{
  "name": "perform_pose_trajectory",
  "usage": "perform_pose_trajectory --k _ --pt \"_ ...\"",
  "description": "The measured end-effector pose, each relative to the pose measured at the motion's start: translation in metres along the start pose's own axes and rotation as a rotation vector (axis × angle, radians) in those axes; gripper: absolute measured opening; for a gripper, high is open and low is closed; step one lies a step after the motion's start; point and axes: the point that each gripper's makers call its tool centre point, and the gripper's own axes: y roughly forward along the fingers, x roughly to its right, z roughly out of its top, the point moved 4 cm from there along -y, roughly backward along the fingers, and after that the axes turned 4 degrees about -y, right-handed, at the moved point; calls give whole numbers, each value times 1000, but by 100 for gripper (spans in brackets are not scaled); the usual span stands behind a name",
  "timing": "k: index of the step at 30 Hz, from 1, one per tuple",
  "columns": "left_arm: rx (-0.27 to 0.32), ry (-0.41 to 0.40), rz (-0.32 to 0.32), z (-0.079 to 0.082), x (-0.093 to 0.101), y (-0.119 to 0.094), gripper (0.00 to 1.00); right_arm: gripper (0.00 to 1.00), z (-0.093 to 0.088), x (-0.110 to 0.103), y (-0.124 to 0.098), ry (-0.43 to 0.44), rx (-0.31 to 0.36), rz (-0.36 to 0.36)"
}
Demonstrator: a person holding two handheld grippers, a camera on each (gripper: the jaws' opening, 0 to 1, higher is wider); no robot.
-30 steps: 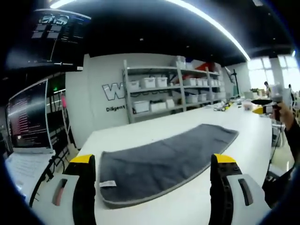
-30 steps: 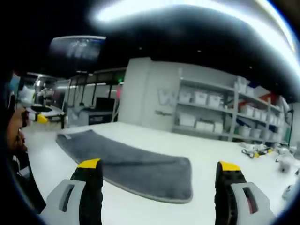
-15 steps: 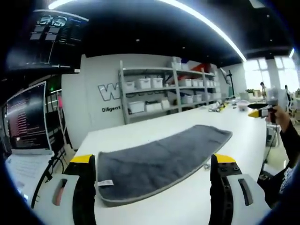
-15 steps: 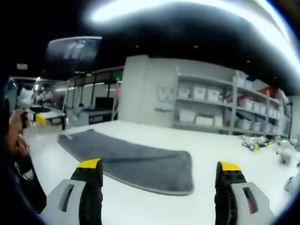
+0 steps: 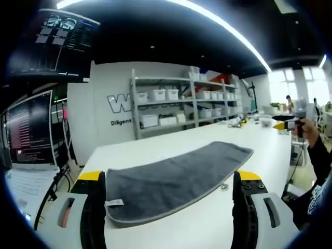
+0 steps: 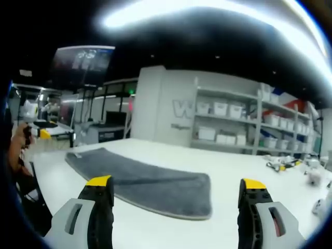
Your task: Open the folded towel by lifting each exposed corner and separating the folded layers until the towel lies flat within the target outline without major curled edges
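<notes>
A grey towel lies folded into a long strip on the white table; a small white label sits at its near left corner. My left gripper hovers open just in front of that end, jaws wide apart, nothing between them. In the right gripper view the same towel stretches from far left to its rounded end near the middle. My right gripper stands open before that end, holding nothing. The other gripper shows far right in the left gripper view, held by a hand.
Grey shelving with white bins lines the far wall. A monitor stands at the left, and a screen hangs above. Small items lie on the table's far right. A person's sleeve is at the right edge.
Both cameras drifted slightly; the towel sits a little lower and farther in the left gripper view. The towel itself has not moved and both grippers stay open.
</notes>
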Motion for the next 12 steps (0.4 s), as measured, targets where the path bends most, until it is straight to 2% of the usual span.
perform_pose_trajectory --k 12 --pt "-22 3 24 -7 -8 3 100 100 -5 8 -2 9 -5 -21"
